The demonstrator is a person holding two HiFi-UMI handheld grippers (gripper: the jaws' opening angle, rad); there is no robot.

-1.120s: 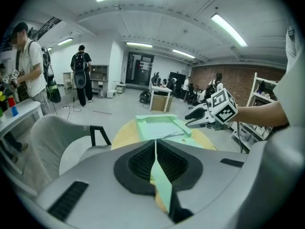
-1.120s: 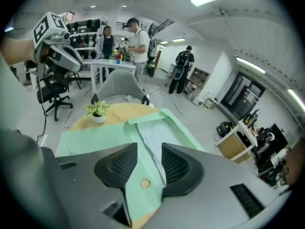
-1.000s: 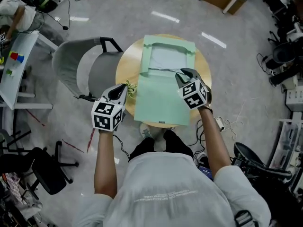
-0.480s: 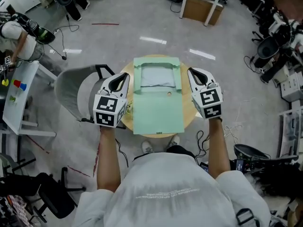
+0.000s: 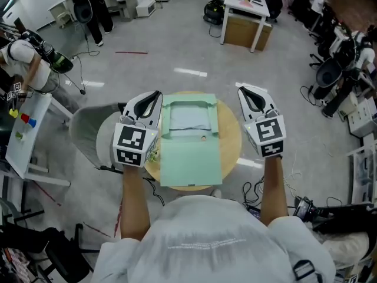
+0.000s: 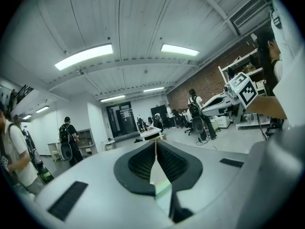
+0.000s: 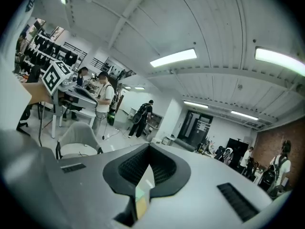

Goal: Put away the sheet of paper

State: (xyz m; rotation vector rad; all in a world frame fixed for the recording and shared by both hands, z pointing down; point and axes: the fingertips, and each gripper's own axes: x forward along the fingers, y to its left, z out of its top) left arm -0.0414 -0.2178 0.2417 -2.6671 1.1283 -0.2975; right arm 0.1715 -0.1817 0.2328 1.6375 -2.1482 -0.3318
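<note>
An open green folder (image 5: 189, 155) lies on the round wooden table (image 5: 231, 139). A pale sheet of paper (image 5: 189, 119) sits in the folder's upper pocket. My left gripper (image 5: 152, 96) is held up in the air to the left of the folder, and my right gripper (image 5: 246, 92) is up at its right. Neither touches the folder. In the left gripper view the left gripper (image 6: 155, 144) points out across the room, its jaws together with nothing in them. The right gripper (image 7: 148, 149) likewise shows its jaws shut and empty in its own view.
A grey chair (image 5: 94, 133) stands against the table's left side. A white table (image 5: 23, 134) with small coloured blocks is at the far left. A desk (image 5: 247, 22) and people stand further off. Cables (image 5: 259, 187) lie on the floor by my right.
The right gripper has left the folder's pocket, where it stood with jaws apart, and has shut. Both grippers rose and spread to either side of the folder.
</note>
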